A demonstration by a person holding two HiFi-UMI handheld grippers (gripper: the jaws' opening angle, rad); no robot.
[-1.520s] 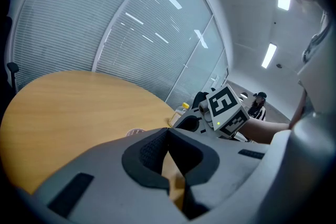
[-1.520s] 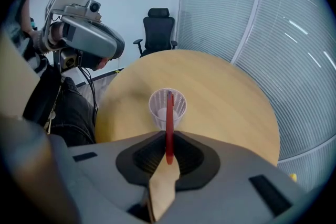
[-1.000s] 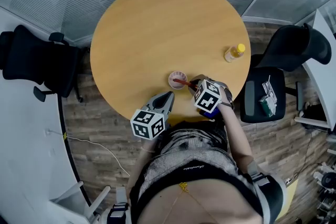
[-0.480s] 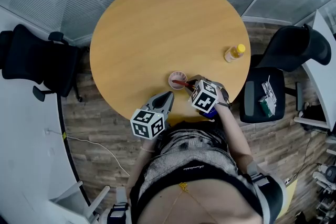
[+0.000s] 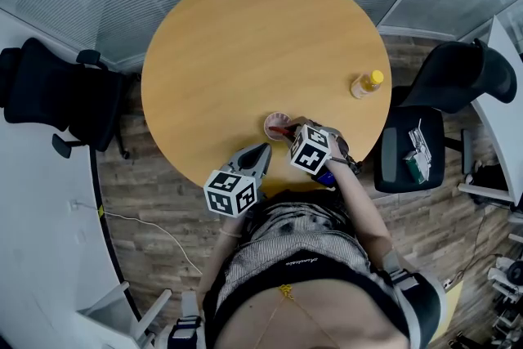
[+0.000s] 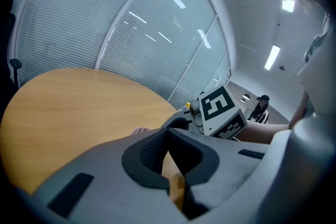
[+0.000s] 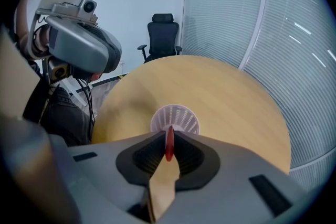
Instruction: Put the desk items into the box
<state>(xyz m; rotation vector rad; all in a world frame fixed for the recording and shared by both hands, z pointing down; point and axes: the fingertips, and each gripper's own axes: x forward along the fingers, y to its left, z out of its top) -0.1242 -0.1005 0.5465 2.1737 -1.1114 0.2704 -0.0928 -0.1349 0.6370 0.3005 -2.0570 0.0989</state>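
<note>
A small white mesh cup stands on the round wooden table near its front edge. My right gripper is shut on a thin red pen, whose far end reaches over the cup's rim. In the head view the red pen lies across the cup's mouth. My left gripper hovers at the table's front edge, left of the cup, its jaws together with nothing between them. The left gripper view shows its tips meeting and the right gripper's marker cube just beyond.
A small bottle with a yellow cap stands at the table's right edge. Black office chairs sit to the left and right of the table. Glass walls with blinds close off the far side.
My right gripper has shifted a little to the left with the red pen, closer over the white cup. The left gripper has stayed where it was.
</note>
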